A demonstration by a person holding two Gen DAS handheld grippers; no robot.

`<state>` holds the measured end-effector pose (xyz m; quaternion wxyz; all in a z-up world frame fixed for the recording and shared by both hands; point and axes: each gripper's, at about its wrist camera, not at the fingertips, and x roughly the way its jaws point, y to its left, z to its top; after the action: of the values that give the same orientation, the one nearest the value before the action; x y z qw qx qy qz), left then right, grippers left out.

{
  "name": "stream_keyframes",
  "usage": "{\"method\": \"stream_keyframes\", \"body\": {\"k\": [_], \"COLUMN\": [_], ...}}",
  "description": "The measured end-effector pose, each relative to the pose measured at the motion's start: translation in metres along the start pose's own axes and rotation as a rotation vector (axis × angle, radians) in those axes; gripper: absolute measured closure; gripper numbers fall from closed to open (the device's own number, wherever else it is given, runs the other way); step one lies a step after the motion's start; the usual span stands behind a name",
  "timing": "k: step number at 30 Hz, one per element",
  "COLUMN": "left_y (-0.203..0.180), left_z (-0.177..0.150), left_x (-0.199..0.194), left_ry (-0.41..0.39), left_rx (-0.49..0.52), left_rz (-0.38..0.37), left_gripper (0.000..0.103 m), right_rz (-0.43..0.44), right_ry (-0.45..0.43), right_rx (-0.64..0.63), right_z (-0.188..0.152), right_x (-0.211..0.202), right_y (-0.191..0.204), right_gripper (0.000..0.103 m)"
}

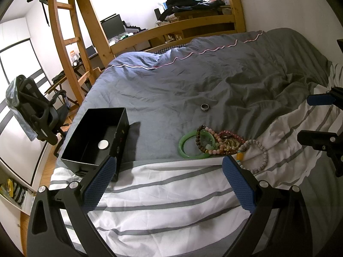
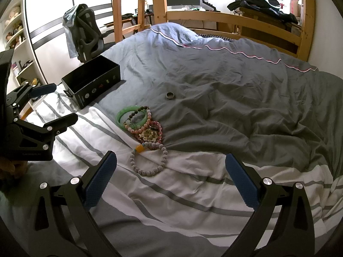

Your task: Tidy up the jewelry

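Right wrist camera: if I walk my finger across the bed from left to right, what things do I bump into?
Black box → green bangle → silver ring. The bead bracelets overlap the bangle in a pile, so I left them out of the order.

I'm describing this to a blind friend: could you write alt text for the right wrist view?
A pile of beaded bracelets and a green bangle lie on a bed's grey duvet, beyond the open right gripper. A ring sits apart, an open black box stands further left, and the open left gripper is at the left edge.
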<state>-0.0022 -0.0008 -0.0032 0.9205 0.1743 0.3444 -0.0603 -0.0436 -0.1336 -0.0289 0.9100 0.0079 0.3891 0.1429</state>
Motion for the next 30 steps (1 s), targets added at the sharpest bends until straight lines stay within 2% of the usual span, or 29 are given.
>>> {"method": "stream_keyframes", "body": {"k": [30], "left_y": [-0.0027], "left_z": [-0.0014], "left_x": [0.0033], "left_ry": [0.009], "left_rx": [0.002], "left_rz": [0.000], "left_gripper": [0.006], "right_rz": [-0.002], "right_ry": [0.007], "right_rx": [-0.003], "right_z": [0.0011], "right_x": [0.0016], "right_y": [0.0009], "right_gripper": [0.003]}}
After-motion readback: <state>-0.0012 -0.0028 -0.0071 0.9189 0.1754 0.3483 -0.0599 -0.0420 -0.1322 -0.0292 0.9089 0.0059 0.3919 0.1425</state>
